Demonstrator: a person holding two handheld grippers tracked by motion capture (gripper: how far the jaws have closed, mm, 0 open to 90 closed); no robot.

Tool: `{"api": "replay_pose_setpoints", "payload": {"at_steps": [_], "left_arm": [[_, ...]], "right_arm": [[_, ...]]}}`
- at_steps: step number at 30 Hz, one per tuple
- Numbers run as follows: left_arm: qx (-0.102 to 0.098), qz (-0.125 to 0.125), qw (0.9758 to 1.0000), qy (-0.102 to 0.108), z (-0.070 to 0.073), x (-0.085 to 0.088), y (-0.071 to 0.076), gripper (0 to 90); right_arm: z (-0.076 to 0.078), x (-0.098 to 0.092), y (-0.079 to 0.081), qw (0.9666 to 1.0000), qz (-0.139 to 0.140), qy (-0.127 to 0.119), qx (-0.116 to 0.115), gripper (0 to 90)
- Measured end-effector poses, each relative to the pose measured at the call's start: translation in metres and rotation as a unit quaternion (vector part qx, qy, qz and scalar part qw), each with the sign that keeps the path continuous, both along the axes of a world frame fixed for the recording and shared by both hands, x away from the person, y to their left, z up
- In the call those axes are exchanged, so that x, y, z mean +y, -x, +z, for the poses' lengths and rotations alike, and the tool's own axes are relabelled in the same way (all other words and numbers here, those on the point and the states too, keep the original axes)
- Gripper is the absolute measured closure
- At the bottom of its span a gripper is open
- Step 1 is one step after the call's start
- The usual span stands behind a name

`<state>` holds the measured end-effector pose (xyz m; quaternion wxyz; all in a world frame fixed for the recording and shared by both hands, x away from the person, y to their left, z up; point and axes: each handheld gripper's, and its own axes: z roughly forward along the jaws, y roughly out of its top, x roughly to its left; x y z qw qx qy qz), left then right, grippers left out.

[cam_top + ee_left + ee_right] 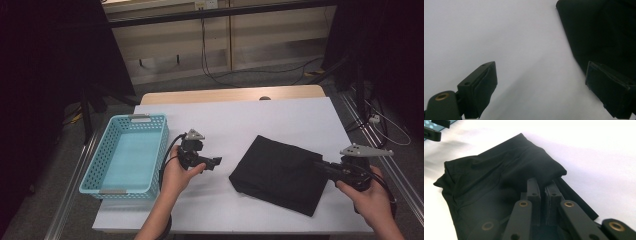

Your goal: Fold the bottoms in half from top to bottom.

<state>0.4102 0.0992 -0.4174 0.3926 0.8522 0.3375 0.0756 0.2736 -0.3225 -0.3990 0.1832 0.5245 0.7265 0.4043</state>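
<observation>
**Cloth handling: soft, limp, edge grip advised**

Jaws of the right gripper (543, 185) were seen nearly together in the right gripper view, tips at the near edge of the folded black cloth (499, 177); whether a fold was pinched between the pads could not be told. The cloth was laid flat on the white table (280, 112), right of centre, just in front of the right hand (367, 192). It was judged light, limp and non-fragile: no stiffness was to be expected, so anything lifted at one point would drape and unfold. A thick folded edge or corner was judged the best place to take hold, both layers caught together; a pinch on the flat top would likely peel off one layer only. The left gripper (212, 162) was held with jaws wide and empty, near the cloth's left side. Farther left, the light-blue basket (95, 167) was seen empty, well apart from the cloth.
</observation>
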Motion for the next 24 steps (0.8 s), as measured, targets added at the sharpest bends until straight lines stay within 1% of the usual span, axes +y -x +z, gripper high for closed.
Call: {"api": "replay_pose_setpoints", "payload": {"at_steps": [6,11,13,16,18,19,20,21,24], "left_arm": [[0.0,-0.001,1.0,-0.001,0.0001,-0.0003,-0.0002,10.5],[-0.002,-0.001,1.0,-0.003,-0.0002,-0.0004,-0.0002,10.6],[0.001,-0.003,1.0,-0.002,-0.0001,-0.0006,-0.0001,10.5],[0.001,-0.003,1.0,0.0,0.0,-0.0009,-0.0002,10.5],[0.0,0.0,1.0,0.001,-0.0005,-0.0016,-0.0003,10.6],[-0.005,0.008,1.0,-0.003,-0.0003,-0.0022,0.0001,10.5],[-0.005,0.008,1.0,-0.004,-0.0003,-0.0024,-0.0001,10.5],[0.004,-0.003,1.0,0.0,0.0001,-0.0015,-0.0013,10.5],[0.004,-0.005,1.0,-0.001,0.0001,-0.0021,-0.002,10.5]], "right_arm": [[0.0005,0.0004,0.001,1.0,-0.001,0.008,0.004,85.2],[0.0021,0.0018,0.0013,1.0,0.003,0.008,0.002,85.2],[0.0022,0.0016,0.0015,1.0,0.003,0.008,0.002,85.2],[0.0019,0.0009,0.0016,1.0,0.001,0.007,0.005,85.2],[0.0021,0.0002,0.002,1.0,0.001,0.008,0.005,85.3],[0.0022,0.0001,0.0023,1.0,0.001,0.007,0.005,85.2],[0.0023,-0.0003,0.0025,1.0,0.0,0.008,0.005,85.2],[0.0021,-0.0009,0.0031,1.0,-0.001,0.008,0.004,85.2],[0.0022,-0.0024,0.0045,0.9999,-0.002,0.009,0.006,85.3]]}}
